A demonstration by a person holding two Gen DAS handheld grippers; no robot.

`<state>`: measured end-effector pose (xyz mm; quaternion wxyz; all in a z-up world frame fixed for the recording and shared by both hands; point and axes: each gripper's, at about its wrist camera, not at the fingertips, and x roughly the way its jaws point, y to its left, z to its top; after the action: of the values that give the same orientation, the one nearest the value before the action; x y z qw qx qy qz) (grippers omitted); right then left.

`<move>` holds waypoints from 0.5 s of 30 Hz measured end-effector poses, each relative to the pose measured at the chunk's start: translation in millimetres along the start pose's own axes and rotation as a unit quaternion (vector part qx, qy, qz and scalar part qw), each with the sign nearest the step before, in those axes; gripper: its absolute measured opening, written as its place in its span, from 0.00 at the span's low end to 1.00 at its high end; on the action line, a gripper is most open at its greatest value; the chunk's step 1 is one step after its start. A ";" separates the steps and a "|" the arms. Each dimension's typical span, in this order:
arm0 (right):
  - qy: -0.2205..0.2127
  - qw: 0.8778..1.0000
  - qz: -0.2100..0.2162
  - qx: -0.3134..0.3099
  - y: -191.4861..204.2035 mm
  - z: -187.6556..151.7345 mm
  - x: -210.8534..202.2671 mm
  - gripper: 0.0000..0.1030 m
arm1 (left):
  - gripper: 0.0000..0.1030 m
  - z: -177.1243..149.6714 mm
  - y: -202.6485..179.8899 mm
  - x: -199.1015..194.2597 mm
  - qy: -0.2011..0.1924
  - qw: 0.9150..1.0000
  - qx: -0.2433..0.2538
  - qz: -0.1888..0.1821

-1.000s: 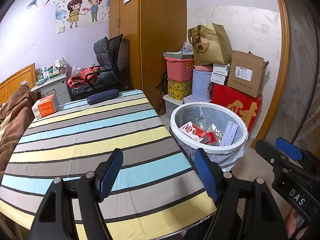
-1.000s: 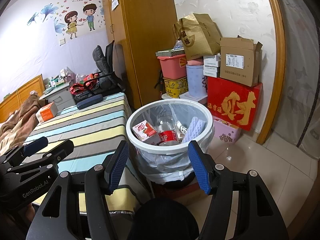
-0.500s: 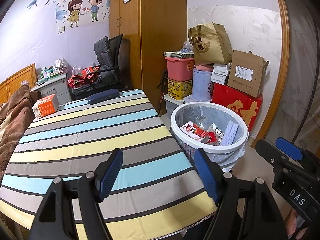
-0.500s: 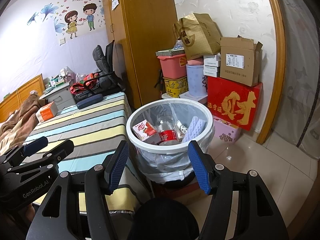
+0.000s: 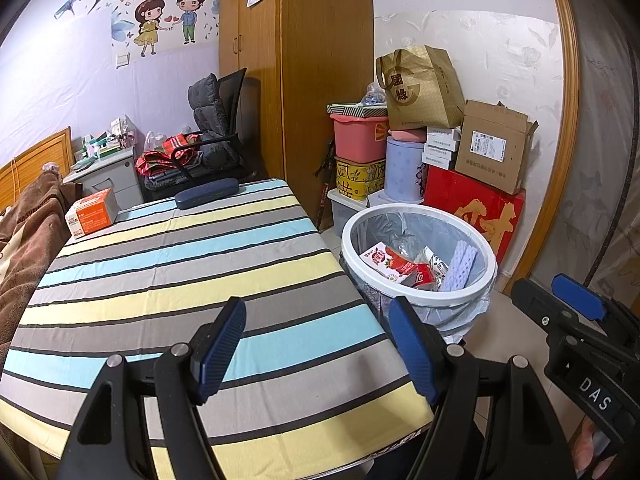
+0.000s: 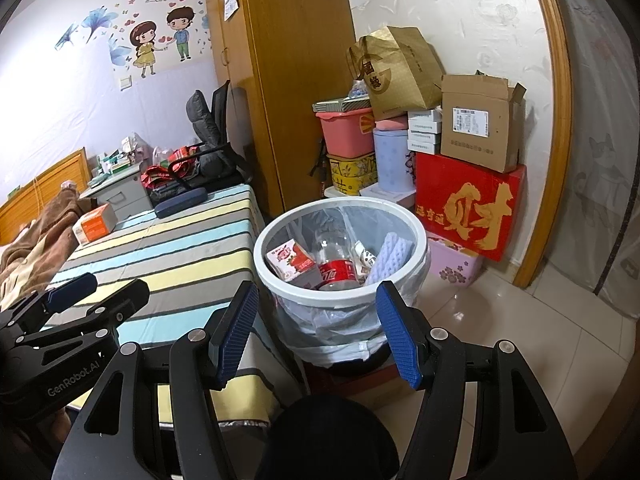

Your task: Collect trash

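Each gripper is a black frame with triangular cut-outs, silver screws at the joints and ribbed blue pads on its fingers. The left gripper (image 5: 316, 346) carries white "GenRobot.AI" lettering on its side, and the right gripper (image 6: 316, 330) is marked "DAS" in white.

Desk (image 5: 168, 280): covered by a striped cloth in blue, yellow and grey bands.
Far left corner: orange and white carton (image 5: 92, 216), resting directly on the cloth.
Far edge, centre: dark blue case (image 5: 207, 198), lying flat.
Floor (image 6: 500, 320): pale glossy tiles; white bin (image 6: 340, 300) with clear liner stands just right of the desk.
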<state>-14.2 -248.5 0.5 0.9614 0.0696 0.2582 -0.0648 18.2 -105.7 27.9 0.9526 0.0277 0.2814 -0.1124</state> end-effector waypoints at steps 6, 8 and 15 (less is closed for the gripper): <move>0.001 1.000 0.000 -0.001 -0.8 -0.1 0.8 0.61 | 0.73 0.0 0.1 -0.1 0.000 1.000 0.000 0.000; 0.000 1.000 0.001 -0.001 -0.6 0.1 0.0 0.61 | 0.73 0.2 0.3 -0.7 0.000 1.000 0.001 0.000; 0.001 1.000 0.000 -0.002 0.0 -0.4 0.2 0.61 | 0.73 0.1 -0.7 -0.1 0.000 1.000 0.000 0.000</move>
<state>-14.2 -248.5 0.1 0.9613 0.0682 0.2593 -0.0639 18.0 -106.4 28.0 0.9526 0.0276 0.2814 -0.1124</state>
